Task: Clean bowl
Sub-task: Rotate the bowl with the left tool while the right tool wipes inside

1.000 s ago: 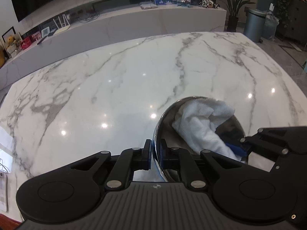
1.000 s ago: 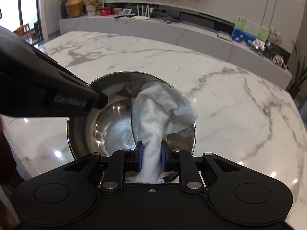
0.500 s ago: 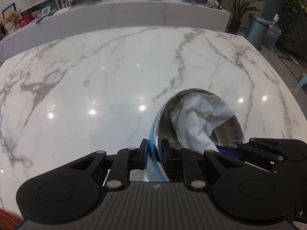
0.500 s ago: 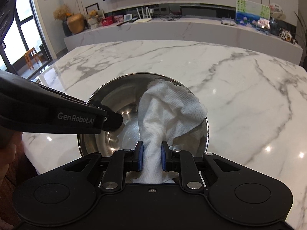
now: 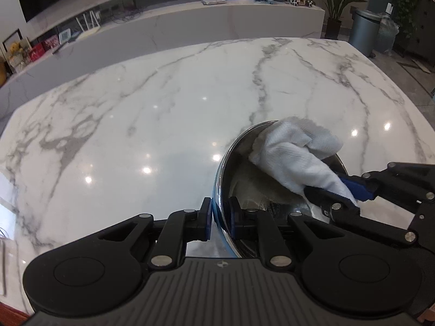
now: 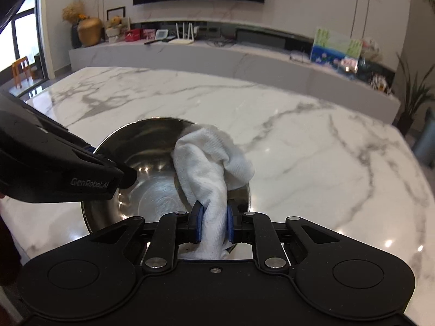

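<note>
A shiny steel bowl (image 6: 152,187) sits on the white marble table (image 6: 299,141). My left gripper (image 5: 219,218) is shut on the bowl's near rim (image 5: 217,190), one finger outside and one inside; it shows from the left in the right wrist view (image 6: 125,176). My right gripper (image 6: 212,226) is shut on a white cloth (image 6: 209,168). The cloth drapes over the bowl's inner wall and right rim. In the left wrist view the cloth (image 5: 293,152) lies inside the bowl and the right gripper (image 5: 342,190) comes in from the right.
A long marble sideboard (image 6: 244,57) with a router, frames and pictures runs behind the table. A golden vase (image 6: 88,31) stands at its left end. A grey bin (image 5: 363,31) and plants stand off the table's far right corner.
The cloth has shifted inside the bowl toward its far right rim, moved by my right gripper. My left gripper keeps its hold on the rim; the bowl stays about where it was.
</note>
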{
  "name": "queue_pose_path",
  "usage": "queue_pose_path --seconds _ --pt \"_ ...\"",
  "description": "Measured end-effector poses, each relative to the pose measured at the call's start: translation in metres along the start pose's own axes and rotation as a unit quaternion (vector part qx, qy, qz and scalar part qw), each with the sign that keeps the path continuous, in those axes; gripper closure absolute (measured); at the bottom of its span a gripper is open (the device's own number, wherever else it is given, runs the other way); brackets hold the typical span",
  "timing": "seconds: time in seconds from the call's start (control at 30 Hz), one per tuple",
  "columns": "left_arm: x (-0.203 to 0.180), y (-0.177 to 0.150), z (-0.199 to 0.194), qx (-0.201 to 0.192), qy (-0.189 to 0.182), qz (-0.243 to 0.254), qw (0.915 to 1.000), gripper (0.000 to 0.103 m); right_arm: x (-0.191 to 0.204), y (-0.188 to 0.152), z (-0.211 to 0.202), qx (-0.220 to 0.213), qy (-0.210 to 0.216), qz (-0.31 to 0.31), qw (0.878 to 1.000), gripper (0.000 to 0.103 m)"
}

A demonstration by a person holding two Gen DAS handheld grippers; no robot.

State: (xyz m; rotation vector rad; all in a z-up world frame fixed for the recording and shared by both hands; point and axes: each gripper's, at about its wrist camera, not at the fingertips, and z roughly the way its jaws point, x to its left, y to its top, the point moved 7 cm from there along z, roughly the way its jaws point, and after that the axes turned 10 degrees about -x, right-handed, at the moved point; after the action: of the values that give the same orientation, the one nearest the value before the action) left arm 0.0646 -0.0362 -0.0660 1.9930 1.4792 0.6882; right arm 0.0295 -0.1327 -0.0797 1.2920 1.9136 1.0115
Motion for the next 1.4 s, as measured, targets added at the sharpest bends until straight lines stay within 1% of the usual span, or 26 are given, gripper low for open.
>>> queue_pose_path --seconds 0.1,0.27,0.37,0.47,0.6,0.73,0.83,1.03,1.1,1.17,1.27,1.33,1.4 --pt "0.001 0.003 0.000 -0.003 -0.003 -0.005 1.0000 0.093 -0.001 -0.001 0.005 0.006 0.009 0.008 1.000 0.089" --pt "0.003 0.006 0.000 -0.010 -0.021 -0.026 0.9994 0.091 -0.009 -0.002 0.011 0.017 0.027 0.048 0.998 0.089" --pt "0.003 0.004 0.002 -0.003 -0.035 -0.046 0.9983 0.087 -0.014 -0.003 0.014 0.022 0.036 0.074 0.996 0.089" --pt "0.003 -0.001 0.007 0.010 -0.043 -0.055 0.9975 0.086 -0.014 -0.005 0.015 0.025 0.049 0.092 0.994 0.089" --pt "0.004 -0.006 0.009 0.016 -0.049 -0.065 0.9966 0.084 -0.010 -0.005 0.015 0.026 0.068 0.097 0.993 0.089" --pt "0.007 -0.006 0.008 0.018 -0.055 -0.072 0.9958 0.086 -0.007 -0.005 0.016 0.026 0.065 0.090 0.994 0.089" --pt "0.006 -0.005 0.006 0.013 -0.048 -0.060 0.9970 0.086 -0.005 -0.006 0.016 0.026 0.063 0.085 0.994 0.089" --pt "0.001 -0.003 0.004 0.007 -0.024 -0.022 0.9994 0.087 0.003 -0.006 0.014 0.021 0.032 0.025 0.999 0.089" --pt "0.000 -0.003 0.003 0.006 -0.018 -0.013 0.9997 0.087 0.007 -0.005 0.013 0.015 0.017 -0.002 1.000 0.089" --pt "-0.001 -0.003 0.003 0.004 -0.011 -0.003 0.9999 0.088 0.013 -0.004 0.011 0.006 -0.004 -0.046 0.999 0.089" --pt "-0.002 0.000 0.000 -0.005 0.002 0.015 0.9999 0.089 0.016 -0.005 0.012 0.006 -0.003 -0.062 0.998 0.089" --pt "-0.002 0.001 0.000 -0.007 0.002 0.016 0.9998 0.089 0.015 -0.007 0.013 0.010 0.007 -0.048 0.999 0.089" --pt "-0.001 0.003 0.001 -0.009 -0.004 0.005 0.9999 0.088 0.013 -0.007 0.014 0.012 0.013 -0.035 0.999 0.089"
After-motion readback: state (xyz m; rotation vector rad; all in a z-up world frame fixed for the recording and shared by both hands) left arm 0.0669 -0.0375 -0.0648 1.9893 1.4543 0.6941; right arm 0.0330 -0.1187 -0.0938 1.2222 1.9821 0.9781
